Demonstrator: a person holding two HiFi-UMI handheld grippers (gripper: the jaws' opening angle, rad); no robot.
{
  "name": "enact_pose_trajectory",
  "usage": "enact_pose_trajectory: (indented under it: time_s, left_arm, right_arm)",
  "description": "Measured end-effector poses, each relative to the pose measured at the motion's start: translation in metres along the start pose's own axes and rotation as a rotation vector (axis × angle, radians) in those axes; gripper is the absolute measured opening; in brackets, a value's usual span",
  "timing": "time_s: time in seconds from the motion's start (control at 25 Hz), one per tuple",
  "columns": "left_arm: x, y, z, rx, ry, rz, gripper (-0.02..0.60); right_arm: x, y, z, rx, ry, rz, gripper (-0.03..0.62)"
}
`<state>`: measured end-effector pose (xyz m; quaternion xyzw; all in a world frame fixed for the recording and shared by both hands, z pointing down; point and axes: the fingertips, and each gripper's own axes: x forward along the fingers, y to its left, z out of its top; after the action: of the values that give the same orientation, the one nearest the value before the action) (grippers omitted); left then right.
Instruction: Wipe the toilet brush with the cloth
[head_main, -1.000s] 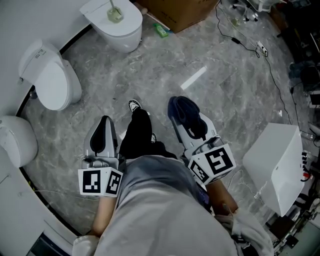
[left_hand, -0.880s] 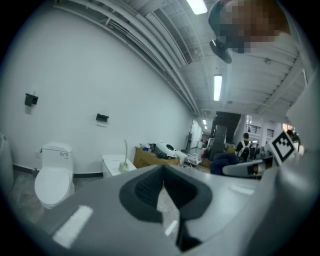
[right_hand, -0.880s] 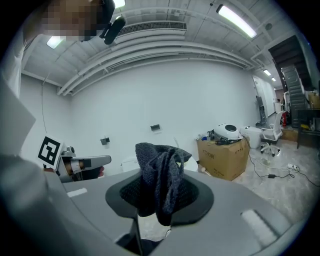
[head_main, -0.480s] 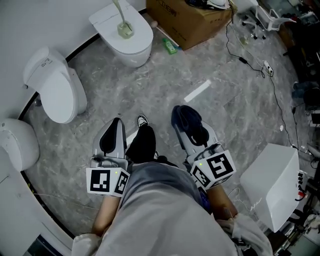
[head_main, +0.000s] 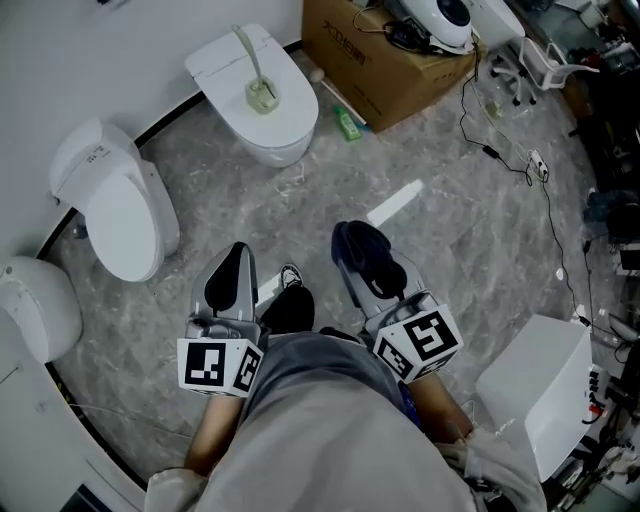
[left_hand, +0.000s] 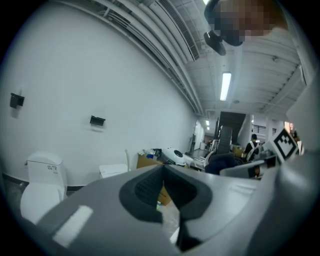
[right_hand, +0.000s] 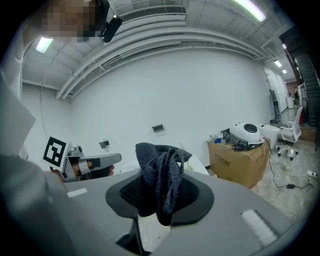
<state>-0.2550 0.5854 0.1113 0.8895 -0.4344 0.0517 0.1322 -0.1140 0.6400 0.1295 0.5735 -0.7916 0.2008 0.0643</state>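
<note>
Since a second ago the toilet (head_main: 292, 122) with the toilet brush (head_main: 250, 65) on its lid comes nearer; my right gripper (head_main: 372, 262) clamps the cloth (head_main: 362, 243) for wiping, left gripper (head_main: 237, 258) closed, empty.

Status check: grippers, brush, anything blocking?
Left gripper shut, empty. Right gripper shut on cloth. Toilet brush on far toilet, untouched. Nothing in the way.

Toilet brush (head_main: 246, 57) head out of sight inside its holder (head_main: 262, 98)
</note>
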Motion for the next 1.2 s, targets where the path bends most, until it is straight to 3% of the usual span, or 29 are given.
enact_pose_trajectory:
  time_s: [0.44, 0.8, 1.2]
  left_arm:
    - [0.057, 0.045, 0.020, -0.009, -0.005, -0.010, 0.000]
    - [0.090, 0.070, 0.025, -0.014, 0.015, 0.025, 0.000]
    - [0.163, 0.084, 0.035, -0.003, 0.028, 0.070, 0.000]
  right_arm:
    - [0.081, -0.006, 0.033, -0.015, 0.005, 0.063, 0.109]
    - [0.120, -0.014, 0.044, -0.022, 0.027, 0.108, 0.109]
    - [0.178, -0.062, 0.072, -0.028, 0.035, 0.164, 0.109]
